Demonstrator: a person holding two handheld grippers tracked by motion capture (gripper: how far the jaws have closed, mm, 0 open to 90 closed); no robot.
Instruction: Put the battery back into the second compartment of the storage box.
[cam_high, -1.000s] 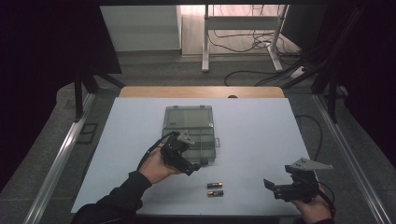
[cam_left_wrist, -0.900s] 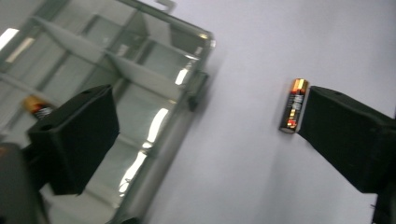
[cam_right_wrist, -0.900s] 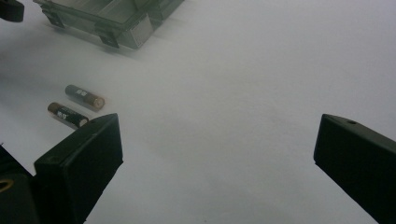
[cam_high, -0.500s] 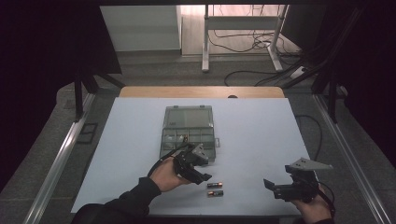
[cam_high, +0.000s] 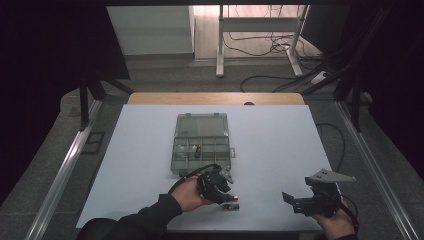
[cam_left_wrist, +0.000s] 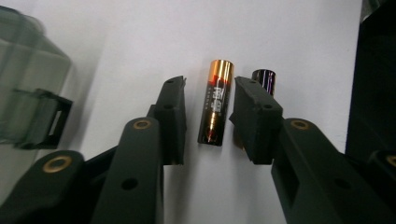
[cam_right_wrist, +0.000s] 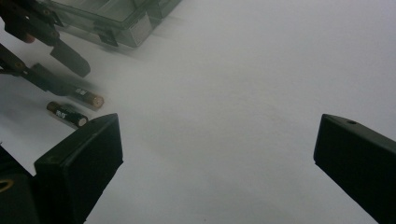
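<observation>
Two AA batteries lie side by side on the white table near its front edge. In the left gripper view a black-and-copper battery (cam_left_wrist: 215, 102) lies between the jaws of my left gripper (cam_left_wrist: 211, 93). The jaws are open, with a small gap on each side of it. The second battery (cam_left_wrist: 264, 79) peeks out behind the right-hand jaw. From above, my left gripper (cam_high: 226, 192) is low over the batteries (cam_high: 231, 202). My right gripper (cam_high: 292, 200) rests open at the front right, holding nothing; its own view looks across at both batteries (cam_right_wrist: 86, 98) (cam_right_wrist: 67, 114).
A clear compartment box (cam_high: 201, 145) lies open in the middle of the table, lid toward the far side, just beyond the left gripper; its latch (cam_left_wrist: 42, 119) is at the left. The table (cam_high: 280, 145) ends close behind both hands.
My left gripper has moved from the front of the box toward the table's near edge and come down with its jaws on either side of one battery. The right gripper has stayed put.
</observation>
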